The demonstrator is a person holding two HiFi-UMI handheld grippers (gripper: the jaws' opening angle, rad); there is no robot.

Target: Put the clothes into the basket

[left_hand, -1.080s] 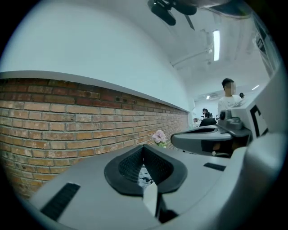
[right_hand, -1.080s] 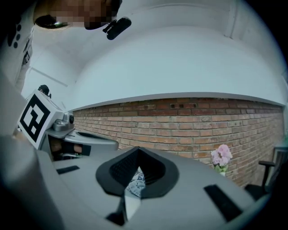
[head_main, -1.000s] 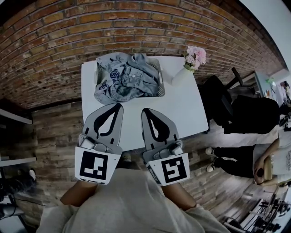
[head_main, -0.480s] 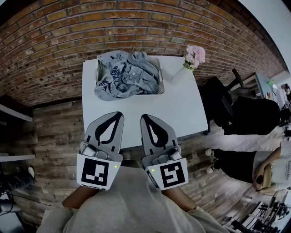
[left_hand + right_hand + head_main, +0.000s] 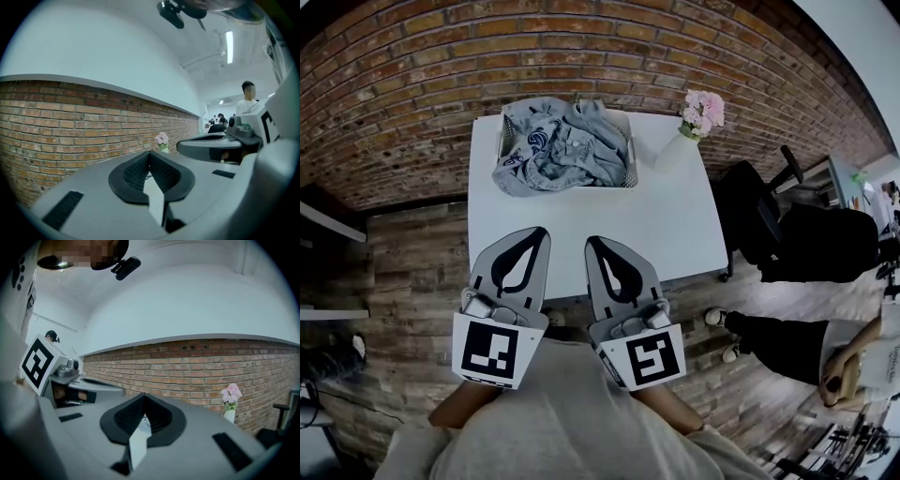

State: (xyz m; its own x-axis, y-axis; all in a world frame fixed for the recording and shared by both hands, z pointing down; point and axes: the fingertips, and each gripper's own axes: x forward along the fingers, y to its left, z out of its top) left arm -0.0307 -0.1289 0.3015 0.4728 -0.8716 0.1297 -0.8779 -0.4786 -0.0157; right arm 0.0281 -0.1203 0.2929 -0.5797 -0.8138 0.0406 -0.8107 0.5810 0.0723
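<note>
Blue denim clothes [image 5: 560,150] lie heaped in a light wire basket [image 5: 630,161] at the far end of the white table [image 5: 675,225] in the head view; a sleeve hangs over the basket's left rim. My left gripper [image 5: 536,234] and right gripper [image 5: 592,244] hover side by side over the table's near edge, both shut and empty, well short of the basket. In the left gripper view my left gripper [image 5: 150,154] has its jaws together, and the right gripper view shows my right gripper [image 5: 143,397] closed the same way.
A white vase of pink flowers [image 5: 698,120] stands at the table's far right corner, next to the basket. A brick wall [image 5: 441,75] runs behind the table. A black chair [image 5: 759,216] and seated people are at the right on the wooden floor.
Both grippers have drawn back toward me, away from the basket, and sit lower in the head view. The clothes stay in the basket.
</note>
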